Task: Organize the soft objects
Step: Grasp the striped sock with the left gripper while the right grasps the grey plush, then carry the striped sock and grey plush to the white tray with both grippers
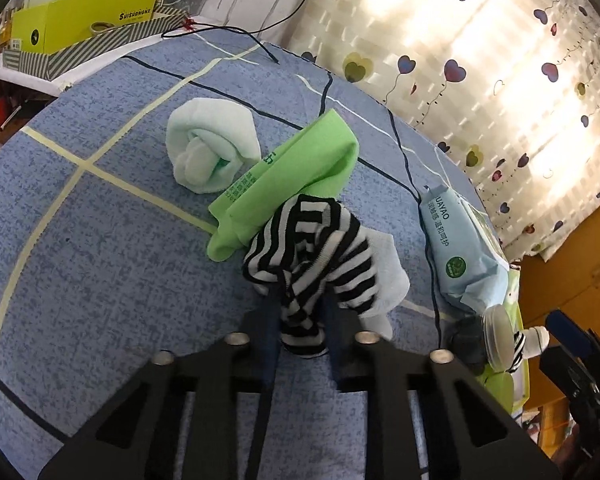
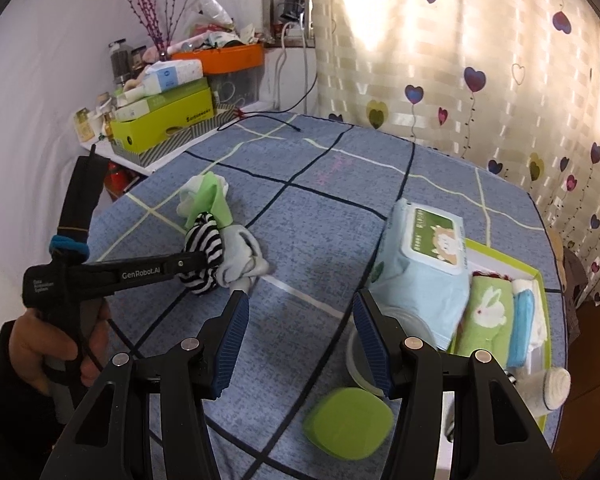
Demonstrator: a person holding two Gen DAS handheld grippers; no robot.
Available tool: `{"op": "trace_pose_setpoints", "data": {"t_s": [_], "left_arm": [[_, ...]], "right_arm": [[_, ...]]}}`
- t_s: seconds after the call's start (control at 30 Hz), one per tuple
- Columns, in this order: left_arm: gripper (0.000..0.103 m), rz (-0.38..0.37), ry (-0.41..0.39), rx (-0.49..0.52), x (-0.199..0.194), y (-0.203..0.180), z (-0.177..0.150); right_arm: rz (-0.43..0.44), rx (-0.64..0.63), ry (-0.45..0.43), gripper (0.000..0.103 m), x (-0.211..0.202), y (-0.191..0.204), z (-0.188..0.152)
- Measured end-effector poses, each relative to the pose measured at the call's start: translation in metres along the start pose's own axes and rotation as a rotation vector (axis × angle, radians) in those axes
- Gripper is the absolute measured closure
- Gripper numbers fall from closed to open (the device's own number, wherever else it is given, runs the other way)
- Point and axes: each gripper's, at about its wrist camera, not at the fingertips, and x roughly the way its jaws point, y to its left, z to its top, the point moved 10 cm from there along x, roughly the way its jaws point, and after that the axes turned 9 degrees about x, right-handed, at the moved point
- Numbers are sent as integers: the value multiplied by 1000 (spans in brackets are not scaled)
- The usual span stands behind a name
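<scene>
A black-and-white striped sock (image 1: 320, 248) lies in a small heap with a bright green cloth (image 1: 292, 176) and a pale blue sock (image 1: 384, 280) on the blue checked cover. My left gripper (image 1: 302, 312) is shut on the striped sock, whose fabric bunches between the fingers. The right wrist view shows the same grip from the side, left gripper (image 2: 198, 264) on striped sock (image 2: 204, 248). A rolled mint towel (image 1: 208, 144) rests just beyond the heap. My right gripper (image 2: 300, 298) is open above bare cover, holding nothing.
A pack of wipes (image 2: 424, 264) leans on a green tray (image 2: 536, 276) holding a rabbit towel (image 2: 488, 316) and blue cloth. Near it are a green case (image 2: 348, 424), a clear round tub (image 2: 356, 368) and a rolled white sock (image 2: 552, 390). Boxes (image 2: 164, 120) and a cable (image 2: 276, 120) sit at the back.
</scene>
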Motion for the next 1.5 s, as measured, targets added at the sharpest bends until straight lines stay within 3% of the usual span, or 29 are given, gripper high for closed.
{"op": "trace_pose_setpoints", "data": {"t_s": [0.5, 1.07, 1.1, 1.17, 1.23, 1.5], "left_arm": [[91, -13, -64, 9, -35, 17, 3], [91, -42, -66, -5, -38, 36, 3], [91, -42, -66, -4, -38, 36, 3], [91, -42, -65, -4, -38, 35, 3], [91, -43, -65, -2, -38, 34, 3], [91, -49, -83, 33, -48, 15, 3]], "right_arm": [[67, -47, 94, 49, 53, 50, 11], [34, 25, 266, 49, 144, 61, 12], [39, 24, 266, 51, 145, 63, 10], [40, 18, 260, 72, 145, 64, 9], [41, 9, 237, 83, 139, 64, 12], [41, -5, 163, 86, 103, 59, 14]]}}
